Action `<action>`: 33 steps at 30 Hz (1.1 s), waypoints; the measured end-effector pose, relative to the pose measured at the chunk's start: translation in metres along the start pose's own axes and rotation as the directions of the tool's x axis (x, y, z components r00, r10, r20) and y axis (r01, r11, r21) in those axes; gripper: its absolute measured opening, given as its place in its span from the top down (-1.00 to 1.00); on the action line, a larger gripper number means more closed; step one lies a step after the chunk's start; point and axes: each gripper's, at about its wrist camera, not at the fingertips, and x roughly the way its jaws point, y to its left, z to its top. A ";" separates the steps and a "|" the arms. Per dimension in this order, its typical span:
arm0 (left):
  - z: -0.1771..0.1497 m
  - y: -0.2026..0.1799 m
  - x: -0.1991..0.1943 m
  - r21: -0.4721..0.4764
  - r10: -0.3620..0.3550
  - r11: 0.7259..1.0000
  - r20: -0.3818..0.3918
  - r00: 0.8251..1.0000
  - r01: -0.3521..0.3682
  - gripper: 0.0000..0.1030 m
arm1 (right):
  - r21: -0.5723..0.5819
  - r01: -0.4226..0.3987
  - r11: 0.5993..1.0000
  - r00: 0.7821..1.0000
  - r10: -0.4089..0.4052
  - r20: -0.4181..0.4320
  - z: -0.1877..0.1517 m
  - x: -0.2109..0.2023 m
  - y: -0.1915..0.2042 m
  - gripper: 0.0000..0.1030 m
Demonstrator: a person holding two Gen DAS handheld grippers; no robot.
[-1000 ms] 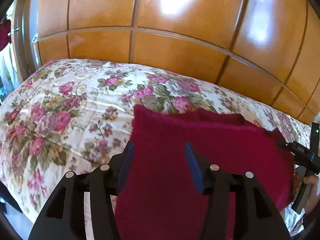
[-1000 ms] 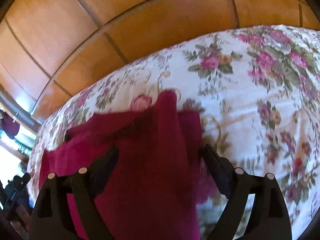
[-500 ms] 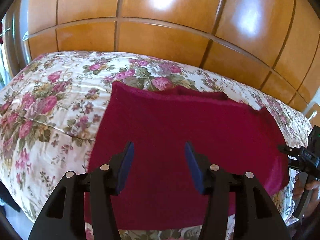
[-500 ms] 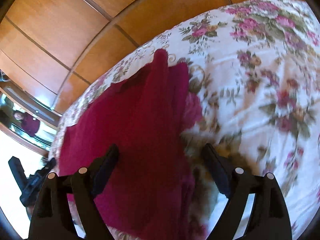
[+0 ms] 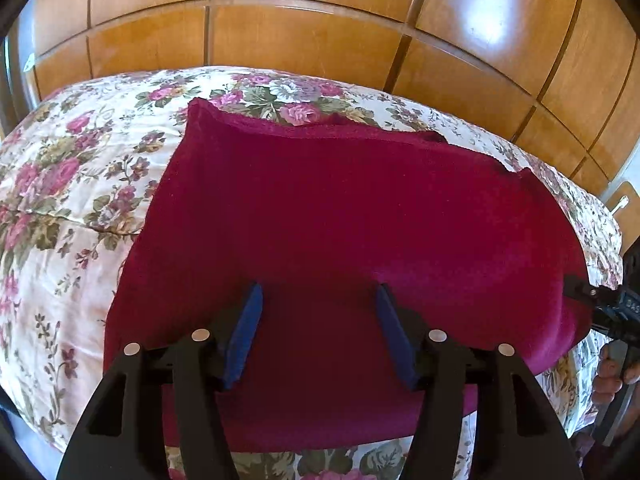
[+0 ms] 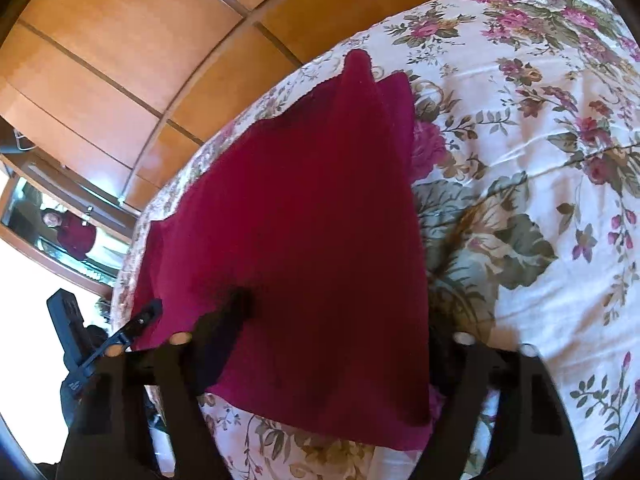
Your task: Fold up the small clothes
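Garment (image 5: 340, 216), one crimson piece on floral bedspread (image 5: 60, 184); left tool (image 5: 318, 328) and right tool (image 6: 340, 344) both spread, gripping nothing.

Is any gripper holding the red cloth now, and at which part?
Nothing is held. Both the left gripper and right gripper have open jaws above the red cloth, which lies on the bed.
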 end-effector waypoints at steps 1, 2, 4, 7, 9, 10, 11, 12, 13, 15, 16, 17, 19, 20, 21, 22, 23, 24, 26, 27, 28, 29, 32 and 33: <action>0.001 0.000 0.002 0.007 0.000 1.000 -0.005 1.000 0.000 -0.12 | -0.003 -0.019 1.000 1.000 0.019 -0.016 -0.001 0.003 0.002 0.21; 0.002 0.000 0.003 0.011 -0.002 1.000 -0.010 1.000 0.002 -0.12 | -0.015 -0.015 1.000 1.000 0.014 -0.021 -0.002 0.004 0.005 0.33; 0.004 0.002 0.006 0.007 -0.012 1.000 -0.022 1.000 0.012 -0.12 | -0.036 -0.005 0.999 1.000 0.004 -0.015 -0.004 0.004 0.011 0.42; 0.005 0.005 0.005 -0.003 -0.030 1.000 -0.029 0.999 0.030 -0.12 | -0.031 -0.019 0.999 1.000 0.019 0.015 -0.002 -0.005 0.016 0.52; 0.007 0.008 0.003 -0.021 -0.049 0.999 -0.031 0.998 0.048 -0.12 | -0.049 -0.012 0.999 1.000 0.014 0.026 0.000 -0.008 0.022 0.54; 0.009 0.011 0.000 -0.042 -0.065 0.997 -0.029 0.997 0.063 -0.06 | -0.057 -0.006 0.998 0.999 0.008 0.033 0.002 -0.011 0.026 0.54; 0.011 0.014 -0.004 -0.065 -0.083 0.995 -0.025 0.996 0.081 0.01 | -0.063 -0.005 0.998 0.999 0.008 0.041 0.004 -0.013 0.030 0.55; 0.014 0.016 -0.008 -0.078 -0.104 0.992 -0.022 0.994 0.102 0.13 | -0.077 -0.010 0.997 0.998 0.014 0.054 0.006 -0.018 0.037 0.57; 0.016 0.019 -0.012 -0.091 -0.135 0.987 -0.015 0.991 0.134 0.19 | -0.092 -0.015 0.996 0.998 0.020 0.062 0.009 -0.020 0.042 0.58; 0.019 0.024 -0.017 -0.099 -0.173 0.980 -0.008 0.985 0.171 0.34 | -0.128 -0.027 0.991 0.996 0.037 0.078 0.015 -0.025 0.059 0.59; 0.020 0.026 -0.016 -0.095 -0.177 0.980 -0.018 0.984 0.175 0.37 | -0.149 -0.036 0.988 0.995 0.049 0.086 0.018 -0.027 0.069 0.60; 0.020 0.027 -0.014 -0.095 -0.179 0.980 -0.028 0.983 0.176 0.37 | -0.173 -0.045 0.984 0.994 0.061 0.091 0.021 -0.026 0.082 0.61; 0.019 0.033 -0.007 -0.109 -0.189 0.977 -0.053 0.981 0.182 0.37 | -0.229 -0.061 0.972 0.992 0.084 0.091 0.025 -0.023 0.109 0.62; 0.017 0.037 -0.003 -0.123 -0.207 0.972 -0.067 0.976 0.198 0.37 | -0.255 -0.070 0.964 0.992 0.095 0.086 0.026 -0.020 0.122 0.63; 0.017 0.039 -0.001 -0.133 -0.218 0.969 -0.071 0.973 0.208 0.37 | -0.276 -0.079 0.958 0.991 0.105 0.079 0.026 -0.017 0.133 0.63; 0.016 0.041 0.001 -0.141 -0.225 0.967 -0.073 0.972 0.213 0.37 | -0.308 -0.093 0.947 0.991 0.119 0.065 0.026 -0.011 0.147 0.63; 0.016 0.043 0.003 -0.150 -0.236 0.963 -0.075 0.969 0.223 0.37 | -0.333 -0.104 0.937 0.991 0.127 0.050 0.025 -0.004 0.159 0.64; 0.017 0.045 0.005 -0.162 -0.246 0.959 -0.076 0.966 0.232 0.37 | -0.351 -0.109 0.930 0.991 0.130 0.037 0.024 0.002 0.167 0.64; 0.018 0.047 0.006 -0.177 -0.265 0.952 -0.074 0.961 0.249 0.37 | -0.404 -0.117 0.907 0.992 0.126 -0.003 0.019 0.019 0.189 0.64; 0.019 0.048 0.006 -0.182 -0.272 0.950 -0.074 0.960 0.255 0.37 | -0.422 -0.119 0.899 0.992 0.122 -0.021 0.015 0.027 0.197 0.64; 0.019 0.050 0.005 -0.189 -0.282 0.946 -0.073 0.957 0.264 0.37 | -0.443 -0.121 0.888 0.993 0.112 -0.045 0.010 0.038 0.205 0.64; 0.019 0.054 0.003 -0.205 -0.297 0.938 -0.065 0.953 0.279 0.37 | -0.463 -0.116 0.879 0.993 0.099 -0.062 0.005 0.047 0.211 0.64; 0.020 0.067 -0.006 -0.246 -0.327 0.919 -0.036 0.944 0.309 0.37 | -0.492 -0.113 0.863 0.992 0.069 -0.108 -0.008 0.069 0.221 0.64; 0.020 0.072 -0.010 -0.257 -0.331 0.914 -0.026 0.943 0.313 0.37 | -0.501 -0.111 0.858 0.991 0.060 -0.117 -0.011 0.074 0.223 0.64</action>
